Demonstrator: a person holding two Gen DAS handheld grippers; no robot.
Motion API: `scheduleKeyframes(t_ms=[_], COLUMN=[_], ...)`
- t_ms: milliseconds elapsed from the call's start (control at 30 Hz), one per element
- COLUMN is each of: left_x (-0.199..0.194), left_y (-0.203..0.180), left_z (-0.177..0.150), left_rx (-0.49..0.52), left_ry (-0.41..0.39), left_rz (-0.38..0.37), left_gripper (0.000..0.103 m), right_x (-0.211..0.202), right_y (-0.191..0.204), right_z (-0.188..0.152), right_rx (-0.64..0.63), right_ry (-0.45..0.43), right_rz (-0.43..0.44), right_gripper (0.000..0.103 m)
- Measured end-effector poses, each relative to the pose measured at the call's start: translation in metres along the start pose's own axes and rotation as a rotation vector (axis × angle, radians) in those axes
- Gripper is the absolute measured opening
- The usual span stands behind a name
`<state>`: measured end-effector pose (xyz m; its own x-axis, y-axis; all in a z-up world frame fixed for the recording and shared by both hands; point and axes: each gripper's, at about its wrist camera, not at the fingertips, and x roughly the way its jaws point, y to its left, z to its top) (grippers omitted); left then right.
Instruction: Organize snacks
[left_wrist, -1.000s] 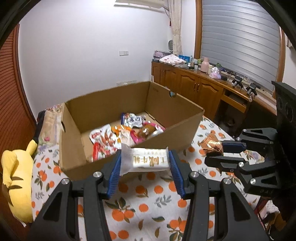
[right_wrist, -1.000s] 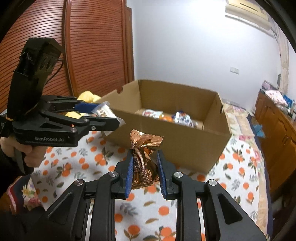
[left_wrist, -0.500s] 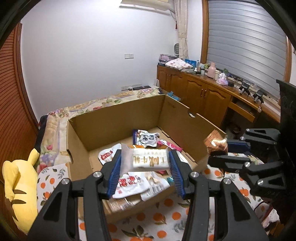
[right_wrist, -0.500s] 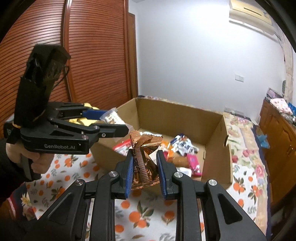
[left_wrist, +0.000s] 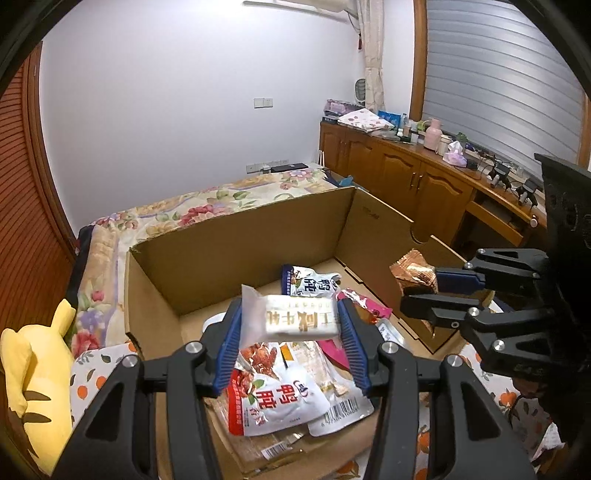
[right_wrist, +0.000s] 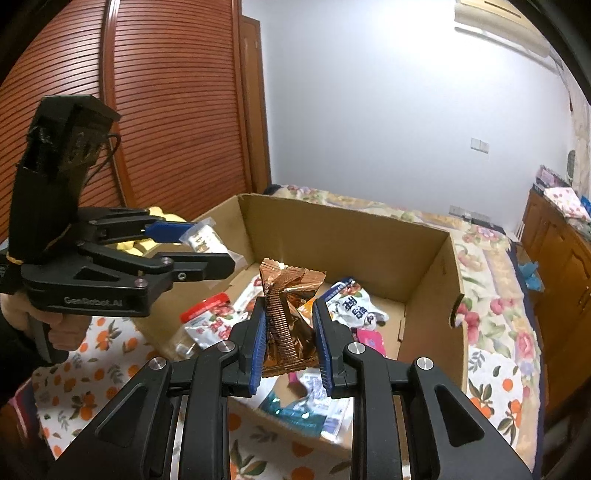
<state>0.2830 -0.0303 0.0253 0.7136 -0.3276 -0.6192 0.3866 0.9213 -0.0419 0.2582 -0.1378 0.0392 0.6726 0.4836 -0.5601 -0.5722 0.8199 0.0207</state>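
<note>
- Snacks are in both tools: the left gripper is clamped on a white snack bar, pinched at its two ends, so the bar's long axis runs straight across from pad to pad.
- The right gripper squeezes a copper foil packet standing upright between its pads, crimped top pointing up.
- Directly below both held snacks lies the open cardboard box, so the drop is straight down for either hand; neither seems clearly nearer, though the copper packet sits closer to the box's right wall in the left wrist view.
- On the box floor a loose pile waits: a red-and-white pouch nearest, a blue-and-white pouch further in, and a pink wrapper beside it.
- The box rests on an orange-print cloth.
- Beyond, a yellow plush toy sits left of the box, and wooden cabinets line the far wall.
</note>
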Motion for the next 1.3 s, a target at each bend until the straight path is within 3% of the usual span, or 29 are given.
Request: scheduleKeyframes(t_ms=[333, 633, 1300], left_x=[0.007, 0.002, -0.067], left_y=[0.006, 0.002, -0.033], left_z=[0.000, -0.007, -0.035], left_rx=[-0.028, -0.021, -0.010], left_ry=[0.004, -0.001, -0.061], left_rz=[0.003, 0.009, 0.021], left_gripper=[0.061, 0.064, 0.067], right_x=[0.019, 0.020, -0.042], right_y=[-0.011, -0.018, 0.011], right_z=[0.001, 0.000, -0.009], right_rx=[0.034, 0.074, 0.088], right_ry=[0.021, 0.024, -0.014], right_rz=[-0.001, -0.020, -0.097], right_gripper=[0.026, 0.037, 0.055])
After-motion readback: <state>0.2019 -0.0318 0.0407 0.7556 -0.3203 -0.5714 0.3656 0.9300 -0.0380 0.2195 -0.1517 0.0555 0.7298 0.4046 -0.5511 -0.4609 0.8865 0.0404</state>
